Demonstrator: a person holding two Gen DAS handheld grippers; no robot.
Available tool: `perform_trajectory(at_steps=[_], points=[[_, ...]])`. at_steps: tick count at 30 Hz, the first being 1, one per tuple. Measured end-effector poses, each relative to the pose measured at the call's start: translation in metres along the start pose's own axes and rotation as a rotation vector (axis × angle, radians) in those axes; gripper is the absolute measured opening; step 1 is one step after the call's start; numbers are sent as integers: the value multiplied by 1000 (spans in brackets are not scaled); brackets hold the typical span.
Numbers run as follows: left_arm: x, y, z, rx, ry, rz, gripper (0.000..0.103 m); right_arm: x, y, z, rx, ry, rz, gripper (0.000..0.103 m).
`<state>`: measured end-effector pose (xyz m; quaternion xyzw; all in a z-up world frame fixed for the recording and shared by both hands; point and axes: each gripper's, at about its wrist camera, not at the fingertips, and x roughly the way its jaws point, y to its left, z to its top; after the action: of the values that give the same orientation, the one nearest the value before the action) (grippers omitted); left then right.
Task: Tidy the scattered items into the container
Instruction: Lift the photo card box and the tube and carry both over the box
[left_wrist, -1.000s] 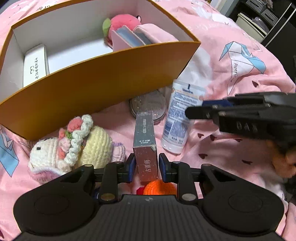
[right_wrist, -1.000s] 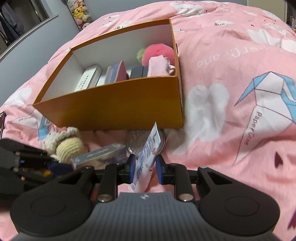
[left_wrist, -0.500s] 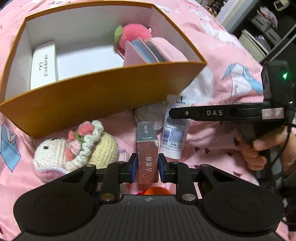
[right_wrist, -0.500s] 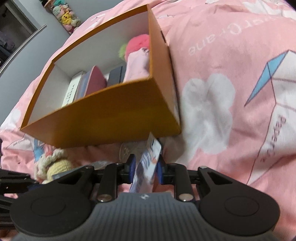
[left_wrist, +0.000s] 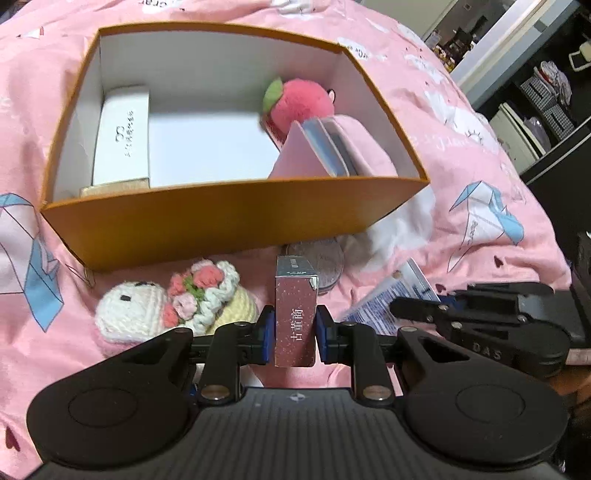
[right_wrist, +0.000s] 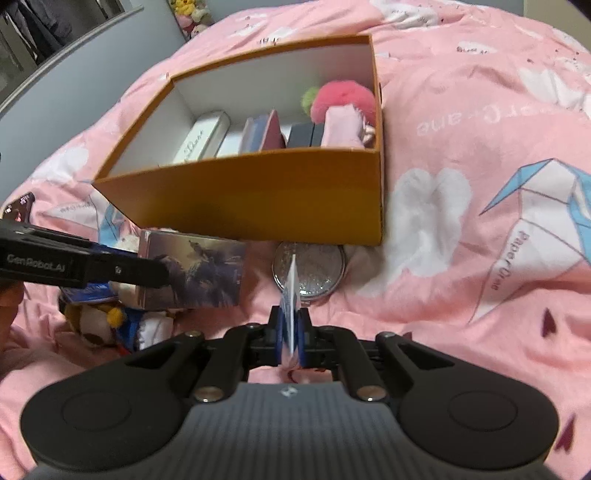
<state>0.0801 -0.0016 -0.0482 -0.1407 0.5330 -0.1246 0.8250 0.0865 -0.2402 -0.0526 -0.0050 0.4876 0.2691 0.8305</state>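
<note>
Both claws have come up off the bed since a second ago, each carrying its item; the orange box now shows more of its inside from the left wrist view, and the right claw's jaws have just been closing further, flattening the tube between them.

Largest is the bed (left_wrist: 480, 155), covered in a pink quilt printed with paper cranes, under both claws. Ahead of both claws sits the orange box (left_wrist: 229, 218), open-topped with a white lining. Inside it, seen from the left claw, a white carton (left_wrist: 122, 144) lies far left, and a pink plush ball (left_wrist: 299, 107) with leaning pink cases (left_wrist: 332, 151) sits far right.

Just ahead and left of the left claw (left_wrist: 295, 334) a crocheted doll (left_wrist: 173, 306) lies on the quilt. Directly ahead, near the box's front wall, lies a round glittery compact (right_wrist: 309, 266), also straight ahead of the right claw (right_wrist: 291, 334).

The left claw is clenched on a slim maroon carton (left_wrist: 295, 314), standing upright between its pads. The right claw is clenched on the flat end of a white and blue tube (right_wrist: 291, 295), edge-on and squeezed thin.
</note>
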Motion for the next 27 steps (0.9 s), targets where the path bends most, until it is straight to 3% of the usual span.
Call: perform_trajectory(at_steps=[6,17,23,27], points=[[-23,-2,3,-6,-55,-5,25,-36,13,14,-25,-119,16,8],[-79,-8,18,-15,-186,-81,25,-89,40,51,-80,-345,66,8],[-90,2,47,-39,-232,-64,25,-97,43,76,-86,-440,32,8],[-76,10,67,-59,-203,-39,25,-84,42,88,-87,-470,-20,8]])
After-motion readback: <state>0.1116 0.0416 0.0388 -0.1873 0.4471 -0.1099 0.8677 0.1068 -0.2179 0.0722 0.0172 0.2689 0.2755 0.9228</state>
